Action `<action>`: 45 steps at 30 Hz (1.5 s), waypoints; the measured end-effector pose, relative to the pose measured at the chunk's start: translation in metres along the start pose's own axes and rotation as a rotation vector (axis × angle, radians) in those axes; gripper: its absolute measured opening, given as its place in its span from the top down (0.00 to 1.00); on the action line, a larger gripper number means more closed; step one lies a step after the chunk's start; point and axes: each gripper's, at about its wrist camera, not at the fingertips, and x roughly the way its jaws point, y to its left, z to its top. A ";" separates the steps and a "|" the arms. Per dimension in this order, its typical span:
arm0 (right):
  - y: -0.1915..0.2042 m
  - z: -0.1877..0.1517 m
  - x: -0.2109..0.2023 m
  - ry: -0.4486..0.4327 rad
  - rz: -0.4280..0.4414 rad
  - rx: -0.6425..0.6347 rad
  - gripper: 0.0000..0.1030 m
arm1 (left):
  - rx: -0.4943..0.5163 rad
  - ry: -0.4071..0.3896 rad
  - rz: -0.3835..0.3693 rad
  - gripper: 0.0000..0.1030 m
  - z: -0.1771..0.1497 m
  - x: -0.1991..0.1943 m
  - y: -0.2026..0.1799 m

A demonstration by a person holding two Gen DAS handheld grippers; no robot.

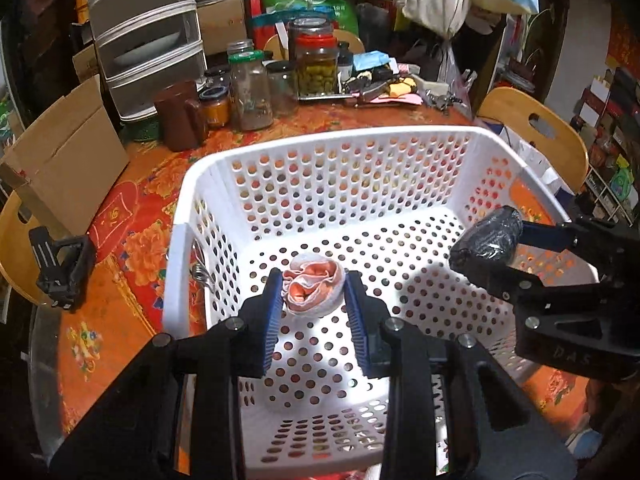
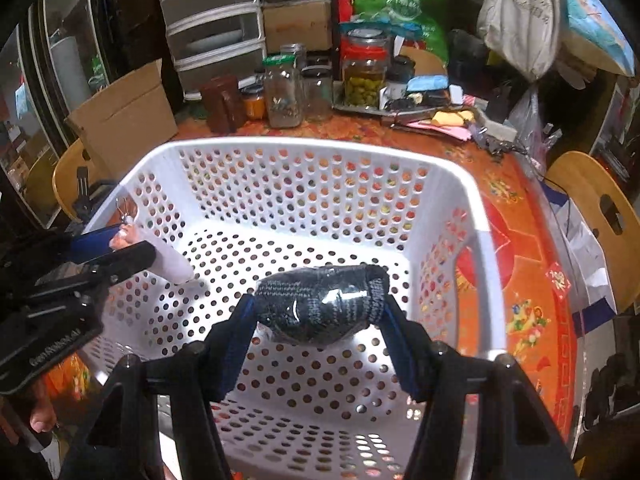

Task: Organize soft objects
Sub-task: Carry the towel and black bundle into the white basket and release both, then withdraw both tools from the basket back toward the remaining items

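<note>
1. In the left wrist view, a pink-and-white roll (image 1: 313, 288) sits between the two blue fingers (image 1: 272, 312) of the left gripper (image 1: 314, 300), at centre frame; the fingers pinch it from both sides near their tips.
2. In the right wrist view, a dark knit roll (image 2: 324, 300) wrapped in shiny film lies crosswise between the fingers (image 2: 240, 336) of the right gripper (image 2: 320, 320), at centre frame; the fingers stand fairly wide and press on its two ends.
3. Both rolls hang over the inside of a white perforated basket (image 1: 320, 140), above its holed floor and touching neither floor nor walls.
4. In the left wrist view the right gripper comes in from the right edge, its dark roll (image 1: 488, 236) over the basket's right side. In the right wrist view the left gripper (image 2: 132, 248) comes in from the left edge, near the basket's left wall. The two are well apart.
5. The basket floor (image 2: 320, 380) under both grippers holds nothing; its rim (image 2: 304, 144) rings them on all sides.
6. The basket stands on a counter (image 1: 132, 240) with an orange flowered cover. Jars (image 1: 250, 88) crowd the far side at upper centre, a cardboard box (image 1: 68, 156) at upper left, and a wooden chair (image 1: 536, 128) at upper right.
</note>
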 end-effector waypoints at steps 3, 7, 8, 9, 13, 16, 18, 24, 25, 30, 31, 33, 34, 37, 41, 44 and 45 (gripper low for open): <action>0.001 0.002 0.011 0.037 -0.006 -0.006 0.40 | -0.005 0.003 -0.008 0.72 -0.001 0.002 0.000; 0.002 0.004 0.013 0.038 -0.016 -0.006 0.39 | 0.000 -0.002 -0.009 0.72 -0.003 0.001 -0.001; 0.002 0.004 0.012 0.035 -0.015 -0.003 0.38 | 0.000 -0.005 -0.008 0.72 -0.004 0.000 -0.001; 0.002 0.004 0.012 0.034 -0.013 -0.001 0.37 | -0.001 -0.012 -0.008 0.72 -0.004 -0.001 0.000; 0.001 0.004 0.010 0.025 -0.008 0.002 0.30 | -0.010 -0.036 -0.019 0.66 -0.004 -0.010 0.004; 0.002 0.002 0.001 -0.009 -0.001 0.007 0.19 | -0.015 -0.072 -0.034 0.44 -0.007 -0.023 0.007; 0.001 0.001 -0.005 -0.023 0.012 0.020 0.19 | -0.020 -0.108 -0.040 0.35 -0.009 -0.036 0.010; -0.003 -0.008 -0.045 -0.119 0.027 0.038 0.00 | -0.016 -0.203 -0.057 0.12 -0.020 -0.089 0.017; -0.004 -0.010 -0.051 -0.136 0.033 0.041 0.00 | -0.010 -0.214 -0.052 0.10 -0.022 -0.097 0.016; -0.002 -0.018 -0.075 -0.175 0.038 0.045 0.00 | -0.002 -0.239 -0.032 0.03 -0.035 -0.129 0.013; -0.001 -0.020 -0.078 -0.177 0.037 0.043 0.00 | -0.003 -0.242 -0.036 0.03 -0.038 -0.135 0.013; 0.002 -0.028 -0.089 -0.191 0.030 0.040 0.00 | -0.010 -0.244 -0.054 0.03 -0.048 -0.145 0.015; 0.003 -0.032 -0.094 -0.200 0.030 0.036 0.00 | -0.018 -0.248 -0.059 0.03 -0.055 -0.152 0.016; 0.007 -0.055 -0.112 -0.232 0.030 0.034 0.00 | -0.037 -0.276 -0.047 0.00 -0.086 -0.174 0.020; 0.016 -0.097 -0.127 -0.259 0.027 0.007 0.00 | -0.063 -0.290 -0.042 0.00 -0.142 -0.191 0.026; 0.025 -0.136 -0.127 -0.271 0.038 0.008 0.00 | -0.068 -0.290 -0.037 0.00 -0.182 -0.191 0.027; 0.028 -0.151 -0.123 -0.270 0.033 0.014 0.00 | -0.065 -0.287 -0.034 0.00 -0.191 -0.188 0.025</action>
